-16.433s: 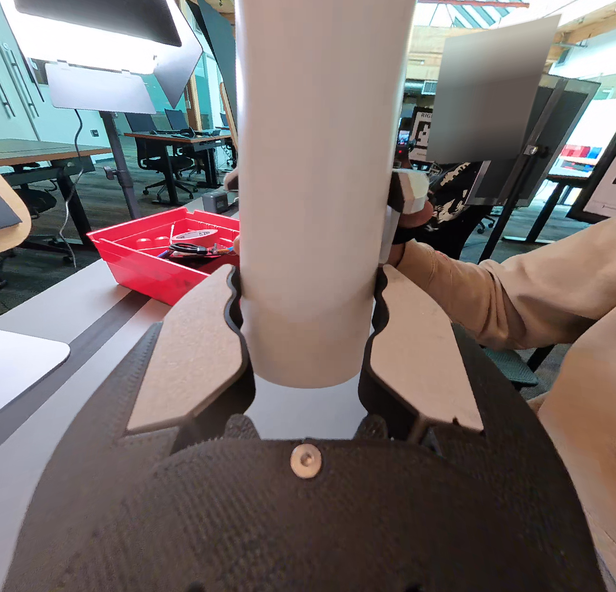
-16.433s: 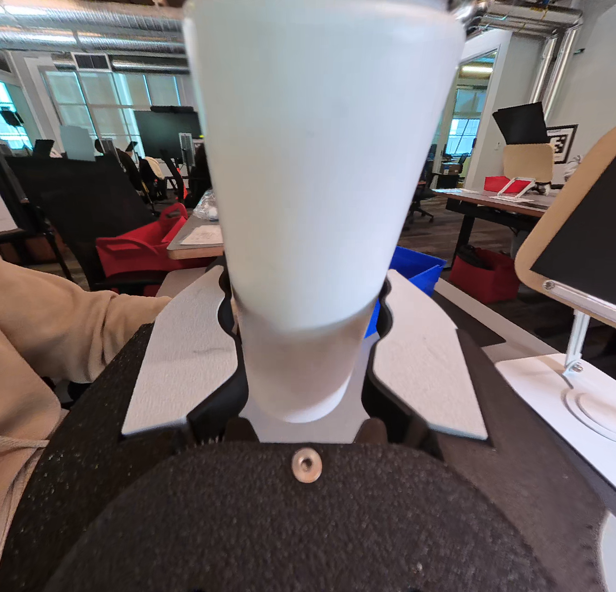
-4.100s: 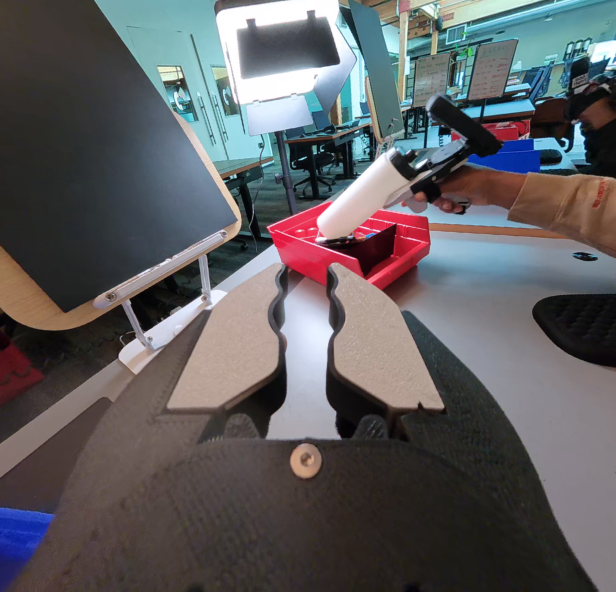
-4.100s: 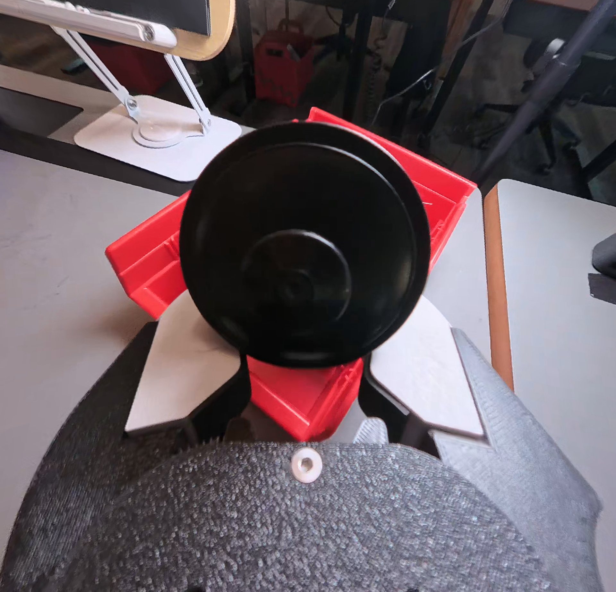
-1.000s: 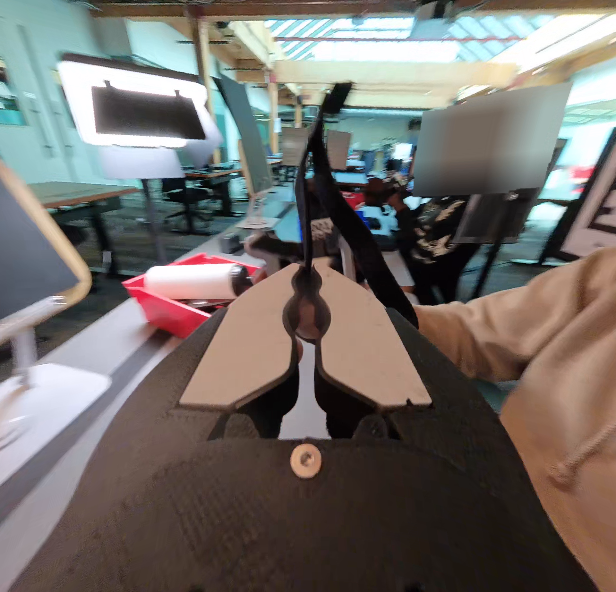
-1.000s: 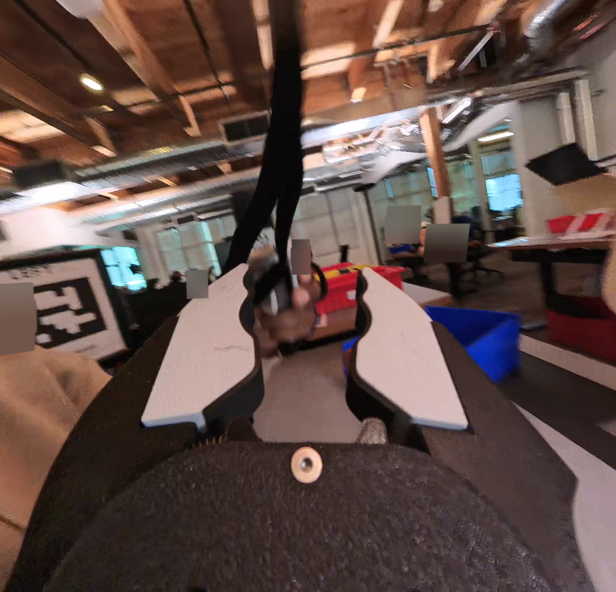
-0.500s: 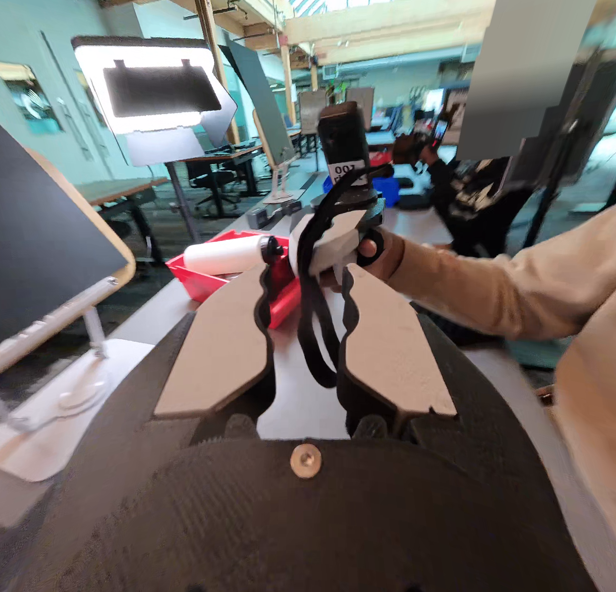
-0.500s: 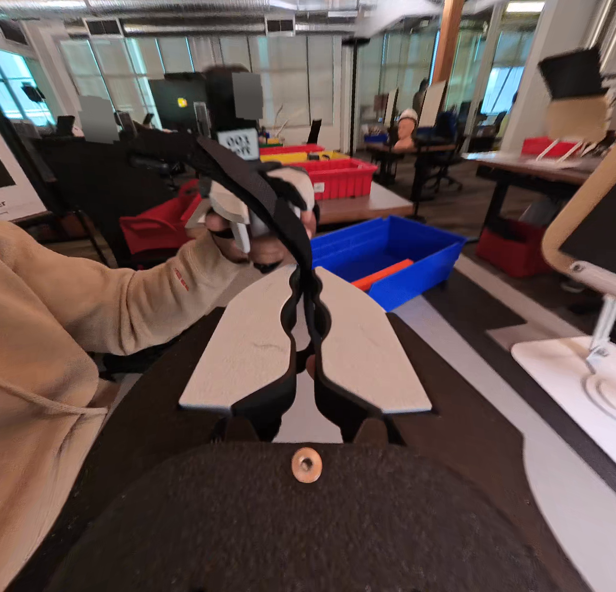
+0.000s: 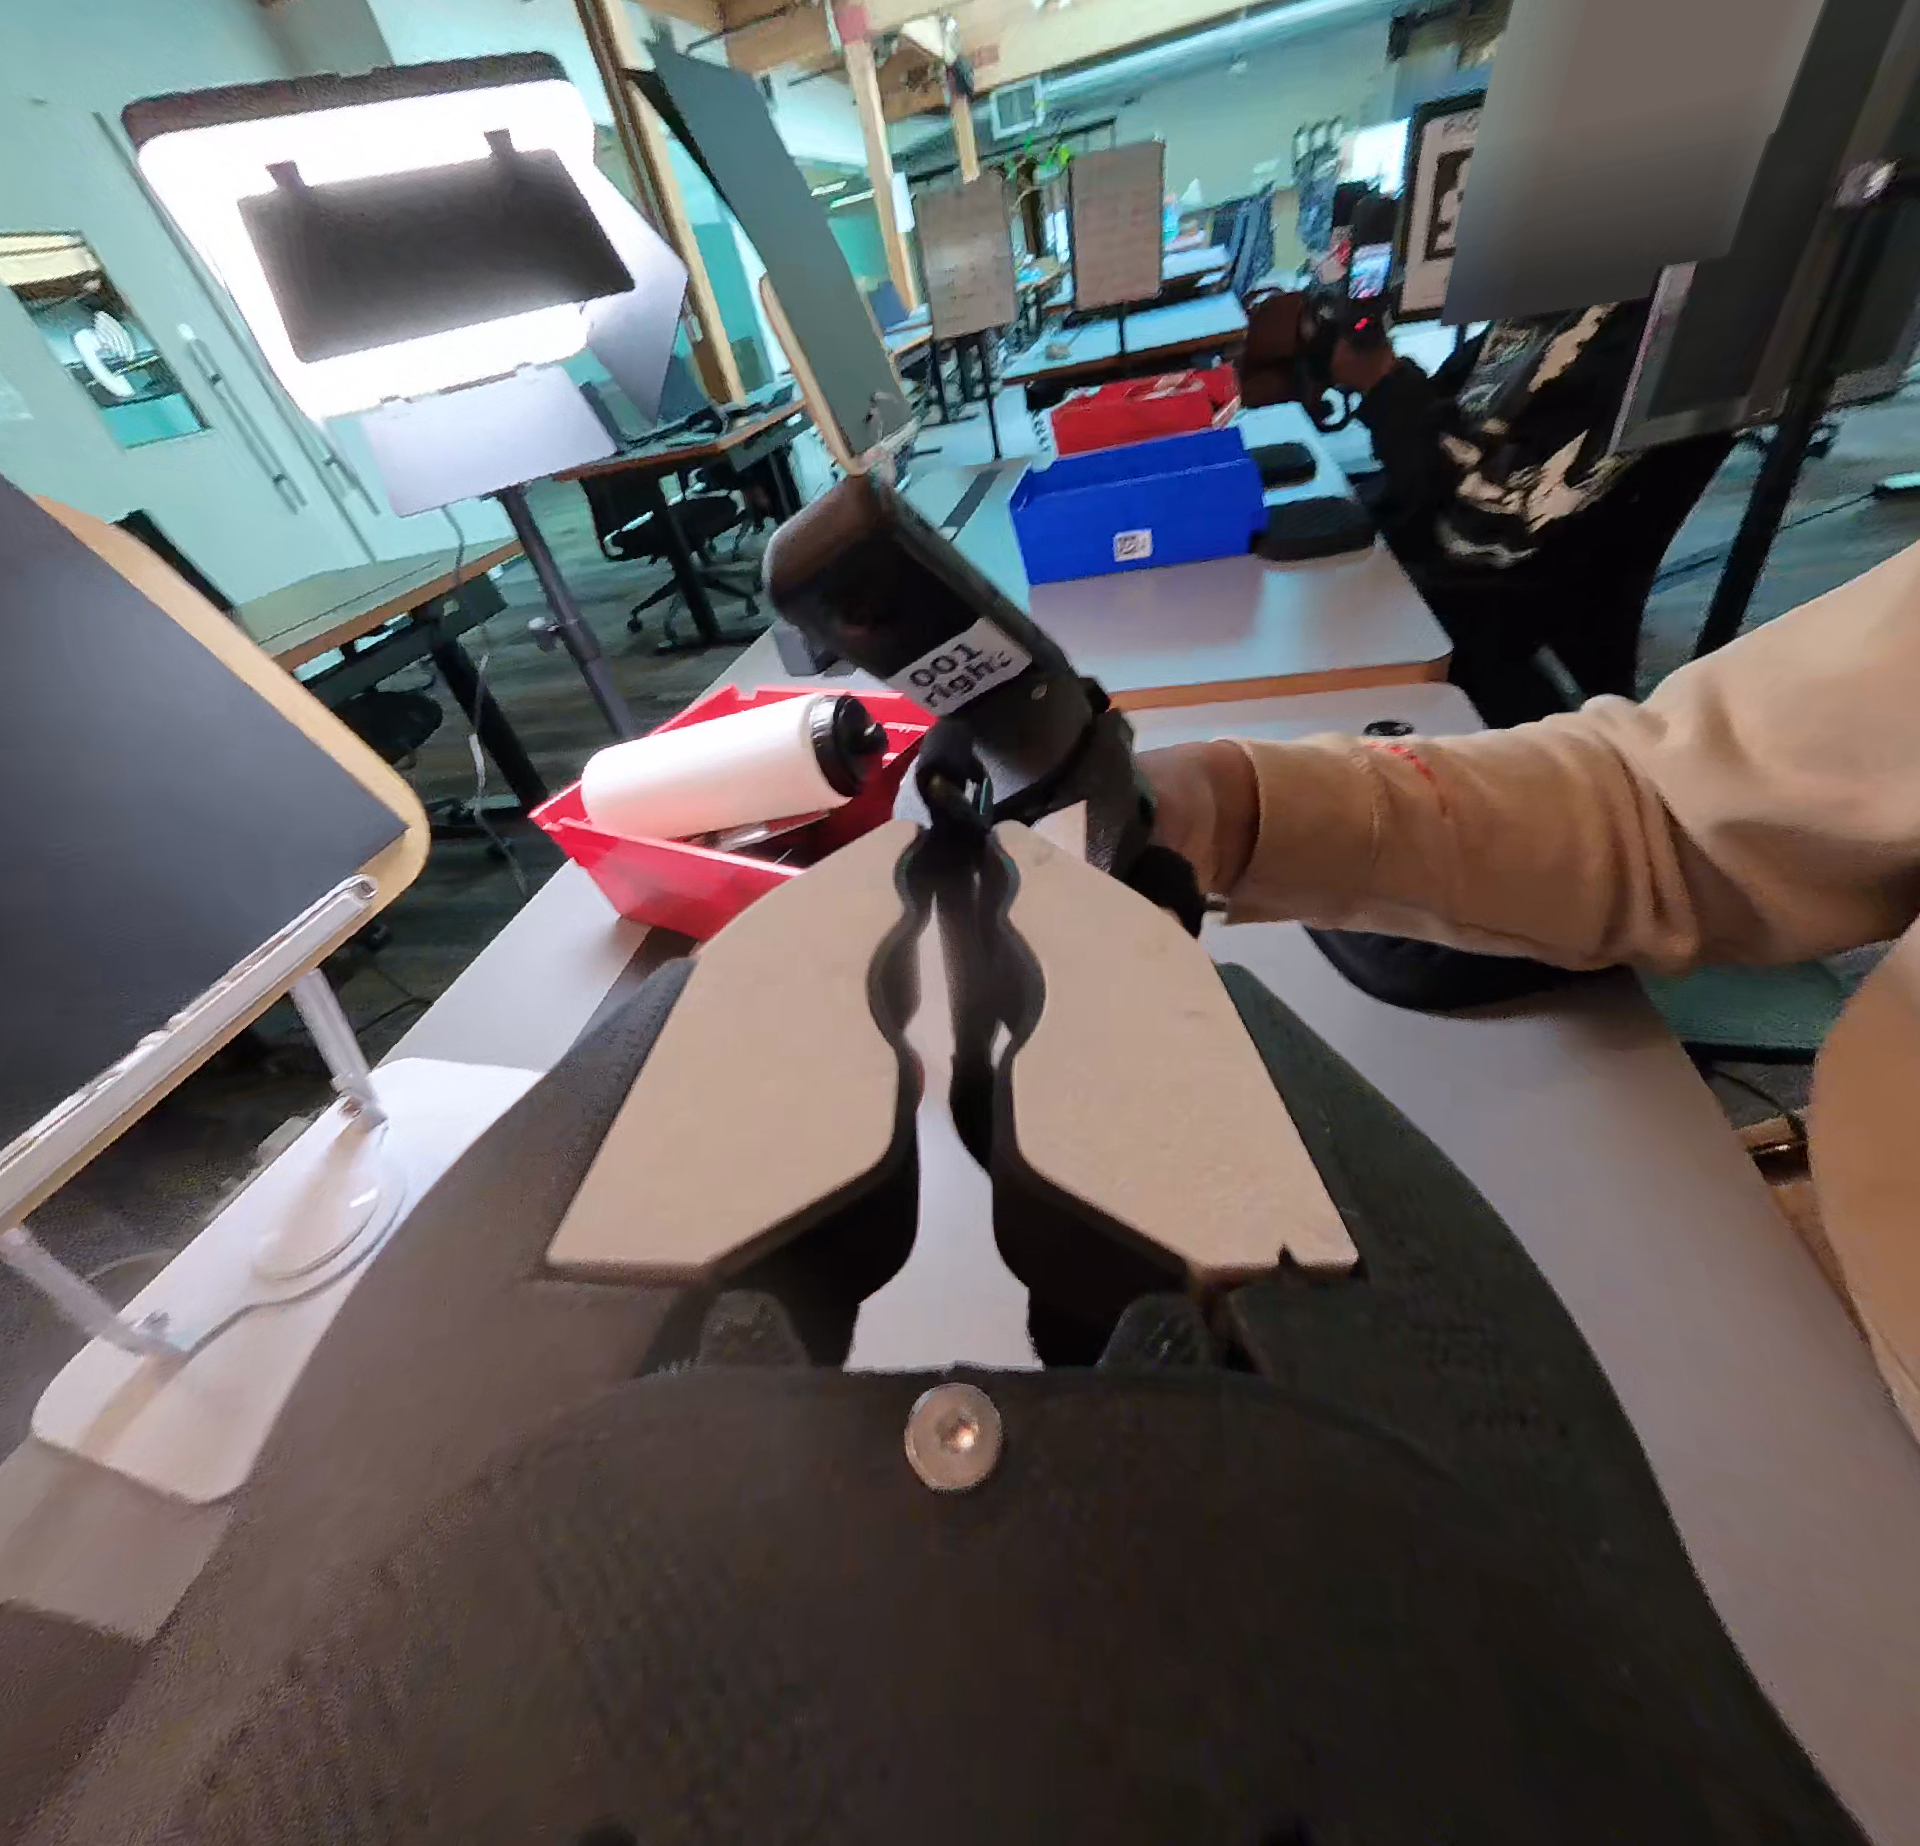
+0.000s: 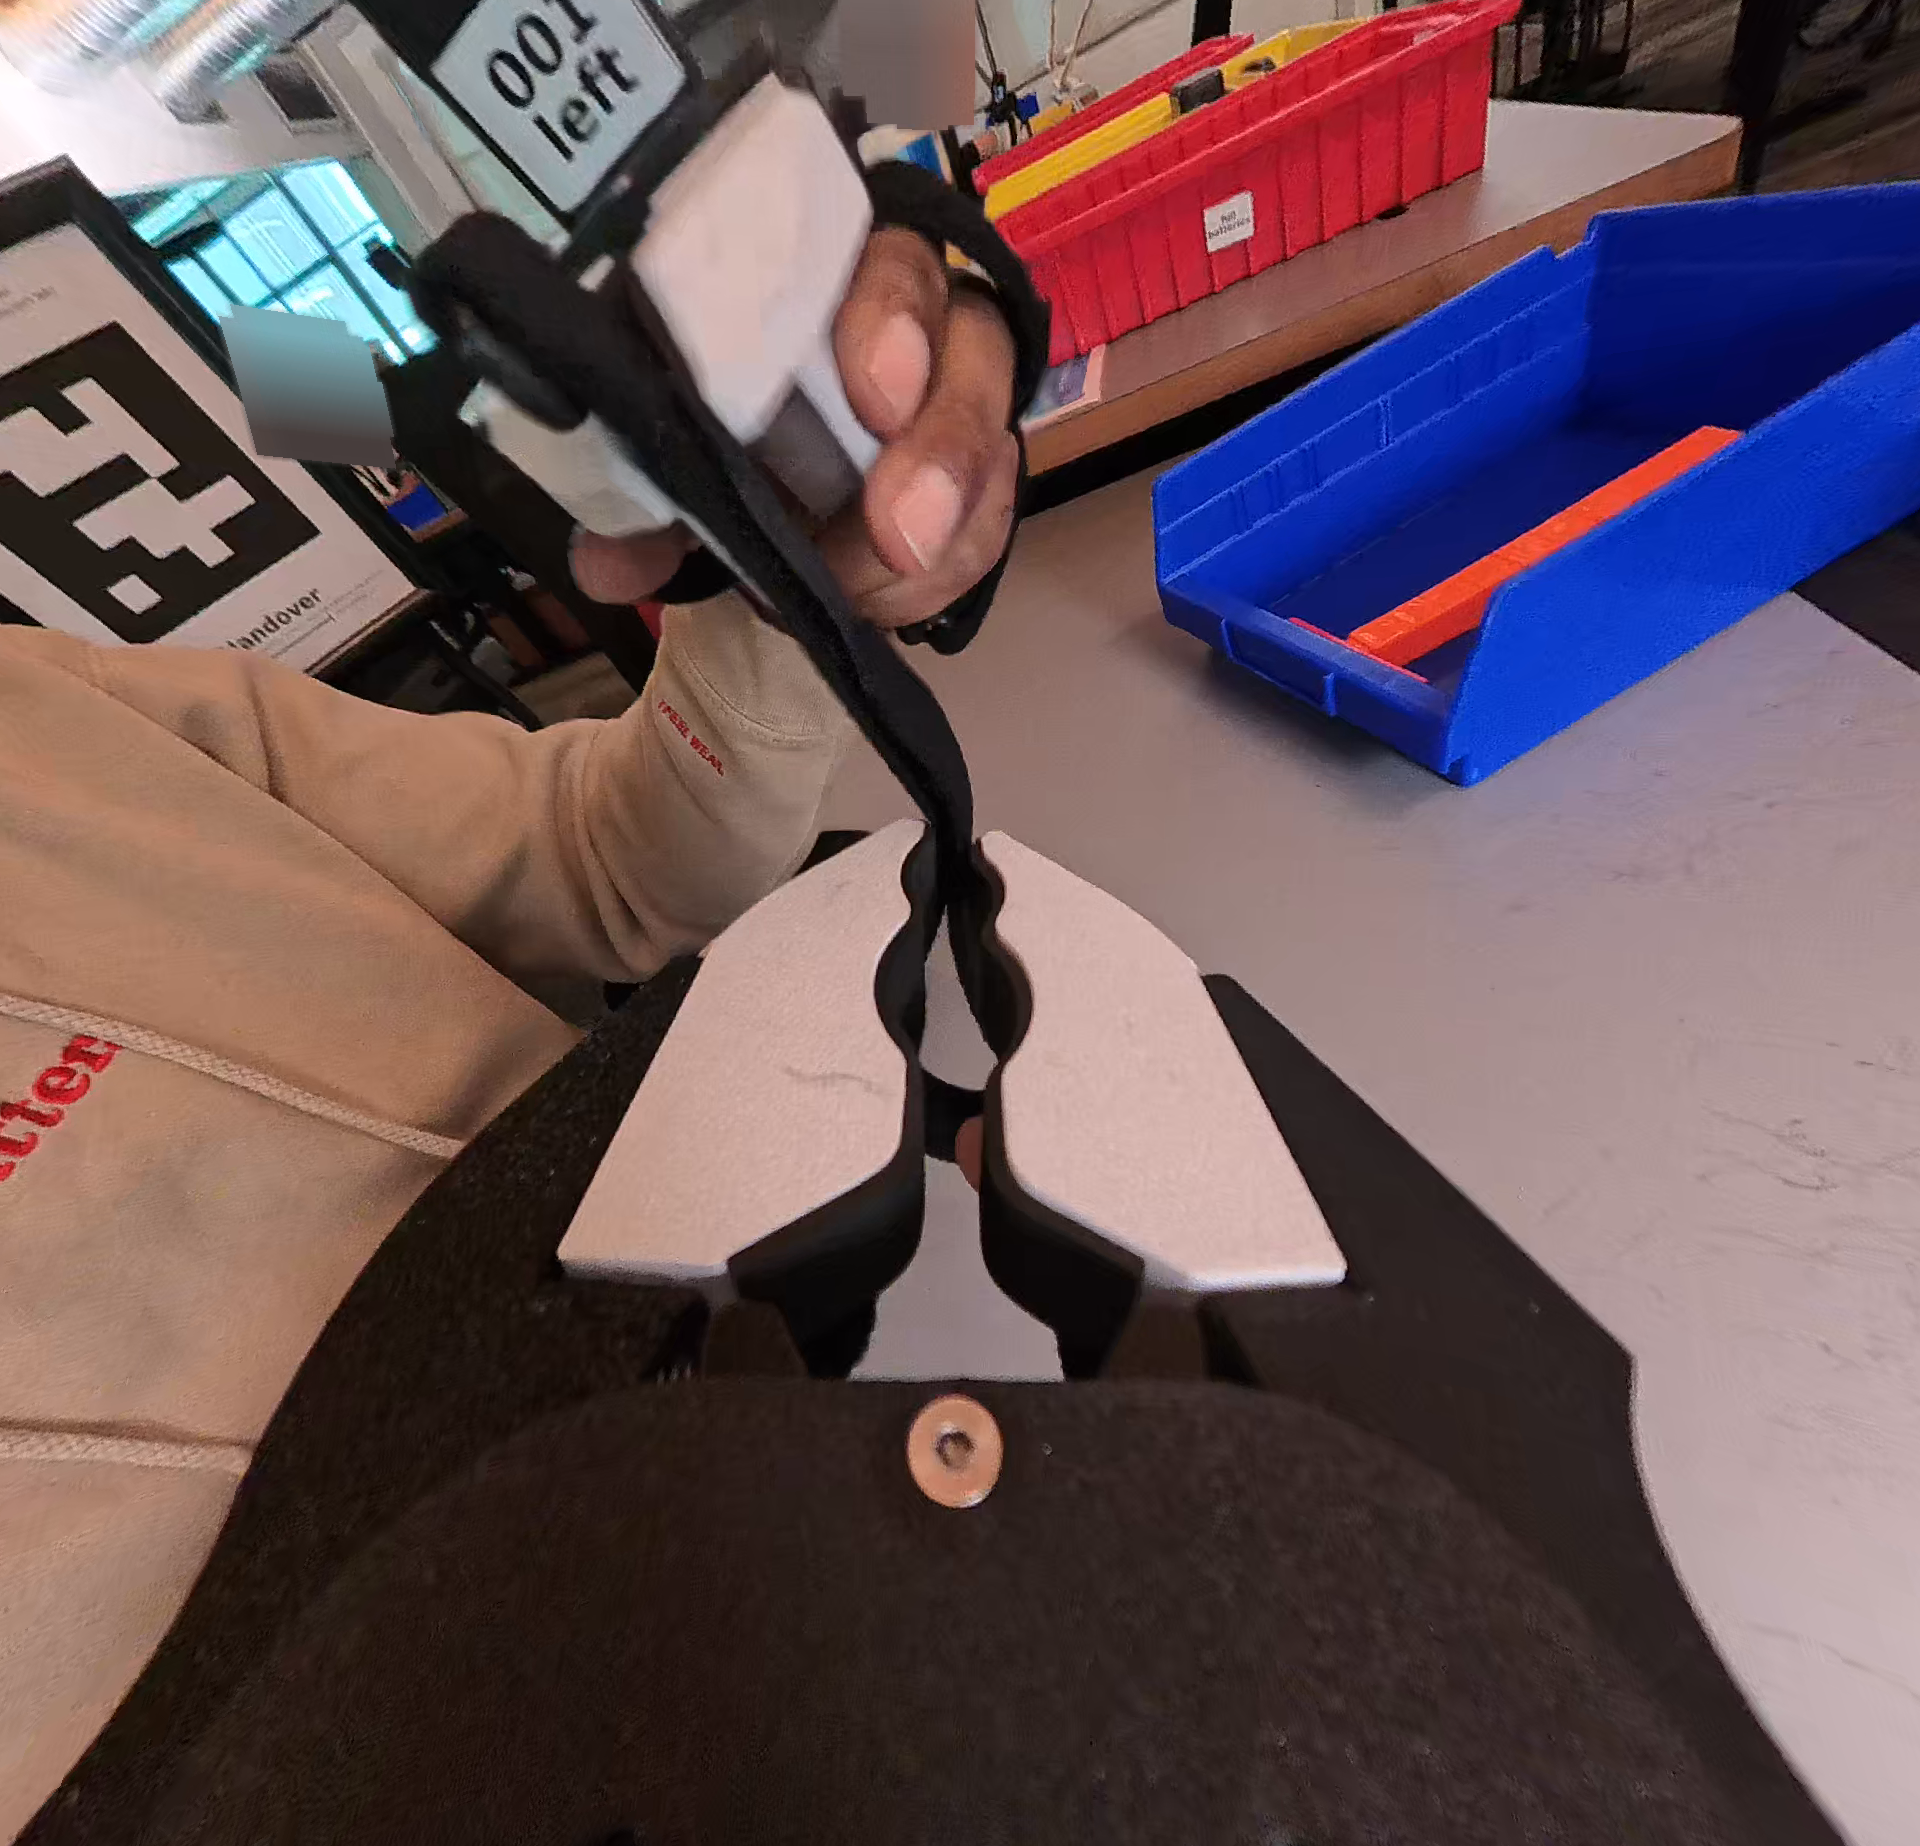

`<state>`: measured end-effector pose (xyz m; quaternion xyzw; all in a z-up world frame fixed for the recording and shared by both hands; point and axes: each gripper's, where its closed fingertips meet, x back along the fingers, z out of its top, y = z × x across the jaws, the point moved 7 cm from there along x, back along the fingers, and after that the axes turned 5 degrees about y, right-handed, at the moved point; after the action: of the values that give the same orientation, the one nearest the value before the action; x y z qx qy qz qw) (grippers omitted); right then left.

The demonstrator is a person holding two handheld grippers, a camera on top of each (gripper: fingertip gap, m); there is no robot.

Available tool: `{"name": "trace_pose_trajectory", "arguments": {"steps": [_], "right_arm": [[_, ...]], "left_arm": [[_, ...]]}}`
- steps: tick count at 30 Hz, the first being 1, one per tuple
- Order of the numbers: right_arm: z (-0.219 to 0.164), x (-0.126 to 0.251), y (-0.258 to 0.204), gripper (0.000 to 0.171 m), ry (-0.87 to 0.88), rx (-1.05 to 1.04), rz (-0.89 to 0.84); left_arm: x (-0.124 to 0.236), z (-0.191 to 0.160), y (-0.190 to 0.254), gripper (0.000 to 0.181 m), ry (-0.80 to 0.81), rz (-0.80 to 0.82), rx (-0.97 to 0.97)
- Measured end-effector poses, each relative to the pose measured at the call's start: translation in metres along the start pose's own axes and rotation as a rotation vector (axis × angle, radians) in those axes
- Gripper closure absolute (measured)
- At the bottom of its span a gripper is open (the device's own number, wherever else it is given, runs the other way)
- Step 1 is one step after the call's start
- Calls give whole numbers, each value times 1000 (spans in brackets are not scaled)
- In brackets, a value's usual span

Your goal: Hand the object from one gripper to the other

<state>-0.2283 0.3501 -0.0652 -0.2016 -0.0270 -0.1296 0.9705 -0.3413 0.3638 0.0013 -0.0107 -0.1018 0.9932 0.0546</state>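
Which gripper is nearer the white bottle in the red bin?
Right. The right gripper is beside the white bottle; the left gripper sits short of the red bin.

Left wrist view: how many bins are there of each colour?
Red bins: 2, the near red bin holding the white bottle and the far red bin on the table behind.
Blue bins: 1, the blue bin on the next table.
Total: 3 bins.

Black strap (image 10: 940, 788) woven cloth, matt; red bin (image 9: 665, 866) glossy plastic; table (image 10: 1558, 965) smooth, matt grey.
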Motion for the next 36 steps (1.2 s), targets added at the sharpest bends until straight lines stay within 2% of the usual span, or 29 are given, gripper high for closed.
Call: {"name": "trace_pose_trajectory", "arguments": {"steps": [2, 11, 15, 17, 19, 21, 24, 27, 29, 35, 36], "right_arm": [[-3, 0, 3, 167, -17, -11, -11], [-6, -2, 0, 167, -15, -41, 73], [-2, 2, 1, 167, 17, -42, 72], [3, 9, 6, 164, 39, 60, -32], [14, 21, 1, 134, 93, 254, -121], [29, 33, -11, 125, 169, 445, -220], [42, 42, -36, 132, 236, 760, -344], [38, 36, -48, 141, 130, 1026, -463], [34, 32, -54, 153, 87, 1079, -436], [32, 30, -64, 155, 58, 1130, -407], [33, 31, -65, 155, 63, 1111, -400]], "left_arm": [[-1, 2, 2, 174, 43, -27, 25], [4, 3, -6, 175, 73, 41, 17], [5, 3, -13, 174, 120, 51, 142], [6, 4, -16, 175, 158, 24, 262], [7, 1, -19, 175, 153, -23, 372], [7, -4, -20, 175, 122, -64, 453], [-3, -12, -15, 175, 75, -148, 553], [-15, -17, -6, 175, 46, -228, 618], [-18, -18, -3, 175, 49, -264, 661], [-18, -18, 2, 173, 66, -365, 747], [-17, -15, 3, 164, 86, -381, 736]]}}
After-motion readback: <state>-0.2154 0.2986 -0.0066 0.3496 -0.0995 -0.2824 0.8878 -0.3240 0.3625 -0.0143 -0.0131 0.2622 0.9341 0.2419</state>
